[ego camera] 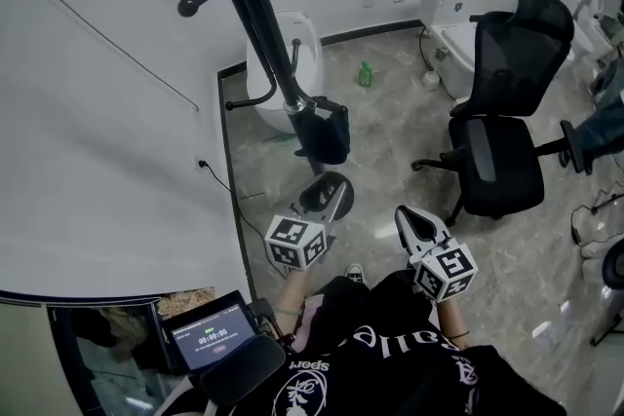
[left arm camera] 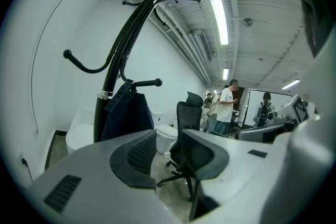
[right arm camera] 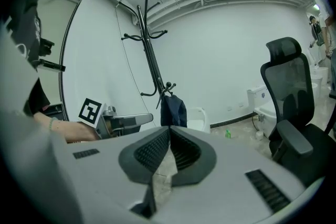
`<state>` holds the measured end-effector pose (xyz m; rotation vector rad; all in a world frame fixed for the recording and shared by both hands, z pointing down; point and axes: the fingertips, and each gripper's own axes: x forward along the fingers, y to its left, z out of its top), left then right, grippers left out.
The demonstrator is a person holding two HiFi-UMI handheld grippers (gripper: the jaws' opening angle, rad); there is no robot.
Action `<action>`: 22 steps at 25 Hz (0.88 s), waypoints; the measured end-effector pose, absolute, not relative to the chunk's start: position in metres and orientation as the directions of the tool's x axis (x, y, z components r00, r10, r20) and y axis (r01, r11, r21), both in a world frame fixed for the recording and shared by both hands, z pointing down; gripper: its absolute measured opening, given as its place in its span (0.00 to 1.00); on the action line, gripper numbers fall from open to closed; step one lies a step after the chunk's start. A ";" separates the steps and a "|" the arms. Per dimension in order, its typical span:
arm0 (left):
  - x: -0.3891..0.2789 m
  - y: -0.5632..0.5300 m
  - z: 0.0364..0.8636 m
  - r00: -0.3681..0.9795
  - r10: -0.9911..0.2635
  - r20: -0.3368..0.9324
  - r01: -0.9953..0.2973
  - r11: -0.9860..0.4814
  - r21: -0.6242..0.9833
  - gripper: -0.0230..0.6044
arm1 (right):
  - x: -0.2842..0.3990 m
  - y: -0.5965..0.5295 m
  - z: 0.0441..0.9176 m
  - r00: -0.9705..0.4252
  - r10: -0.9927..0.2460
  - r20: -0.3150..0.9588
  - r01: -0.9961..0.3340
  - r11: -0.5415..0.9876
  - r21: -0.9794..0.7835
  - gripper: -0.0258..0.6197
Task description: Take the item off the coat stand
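The dark navy fabric bag (ego camera: 327,127) is hanging by its strap from a low hook of the black metal coat stand (ego camera: 258,15), just above the centre of the head view and touching the pole. In the left gripper view the bag (left arm camera: 126,118) is sitting left of centre, its strap looped over a short knobbed arm of the stand (left arm camera: 113,68). In the right gripper view it (right arm camera: 173,111) is showing small at mid-frame, under the curved hooks of the stand (right arm camera: 152,60).

The left gripper (ego camera: 327,195) is pointing toward the bag from just below it in the head view, well apart from the fabric. Its 2 jaws are standing apart in its own view (left arm camera: 170,149), with only floor and a distant chair showing through the gap. The right gripper (ego camera: 409,221) is hovering right of centre in the head view. Its jaws are meeting at the tips in its own view (right arm camera: 169,139), gripping nothing.

A black mesh office chair (ego camera: 507,132) is standing at the right of the head view, a white toilet (ego camera: 448,24) at the upper right, and a small green bottle (ego camera: 365,73) on the grey floor between the toilet and the stand.
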<state>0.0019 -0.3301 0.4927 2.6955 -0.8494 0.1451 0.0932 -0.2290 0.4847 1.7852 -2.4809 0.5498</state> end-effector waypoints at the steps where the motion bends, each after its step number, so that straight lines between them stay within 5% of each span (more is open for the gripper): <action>1: 0.007 -0.337 0.494 0.820 -0.541 0.188 -0.573 -0.775 0.269 0.25 | 0.096 -0.234 0.486 -0.340 -0.910 0.236 -0.924 0.277 -0.263 0.07; 7: 0.027 -0.371 0.499 0.794 -0.570 0.212 -0.607 -0.734 0.304 0.34 | 0.111 -0.262 0.489 -0.368 -0.898 0.241 -0.913 0.300 -0.275 0.07; 22: 0.060 -0.426 0.530 0.579 -0.761 0.294 -0.801 -0.462 0.381 0.37 | 0.181 -0.367 0.481 -0.523 -0.818 0.240 -0.846 0.464 -0.264 0.07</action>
